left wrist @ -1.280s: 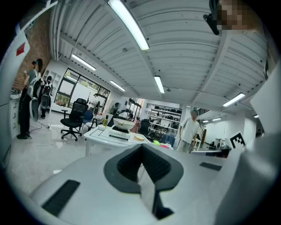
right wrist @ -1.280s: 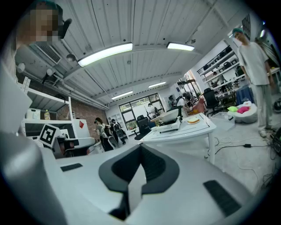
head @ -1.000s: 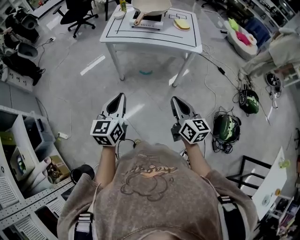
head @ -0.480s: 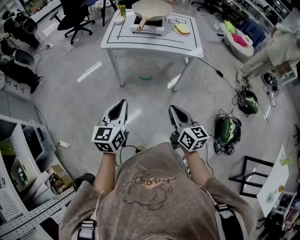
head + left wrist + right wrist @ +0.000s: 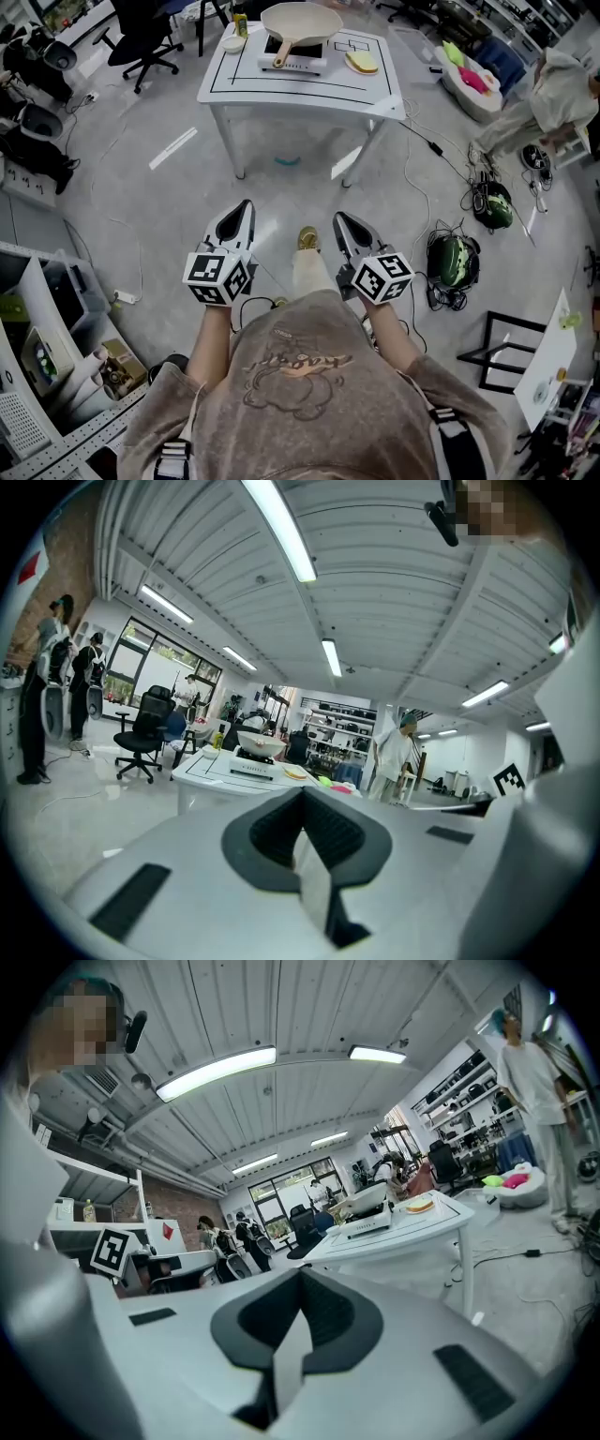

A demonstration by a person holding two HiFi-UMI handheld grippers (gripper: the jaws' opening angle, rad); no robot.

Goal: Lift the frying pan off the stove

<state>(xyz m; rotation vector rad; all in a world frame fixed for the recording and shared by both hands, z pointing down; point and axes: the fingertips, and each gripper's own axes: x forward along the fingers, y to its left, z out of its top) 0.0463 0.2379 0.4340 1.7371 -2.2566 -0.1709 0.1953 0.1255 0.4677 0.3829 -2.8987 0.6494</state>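
Left gripper (image 5: 240, 213) and right gripper (image 5: 343, 225) are held level ahead of the torso, side by side, apart, tips toward 12 o'clock. Both jaw pairs closed, empty.

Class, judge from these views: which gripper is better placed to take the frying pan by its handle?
Left, though only slightly. Both the left gripper and right gripper are shut, empty and far from the table. The frying pan has its handle slanting toward the left side.
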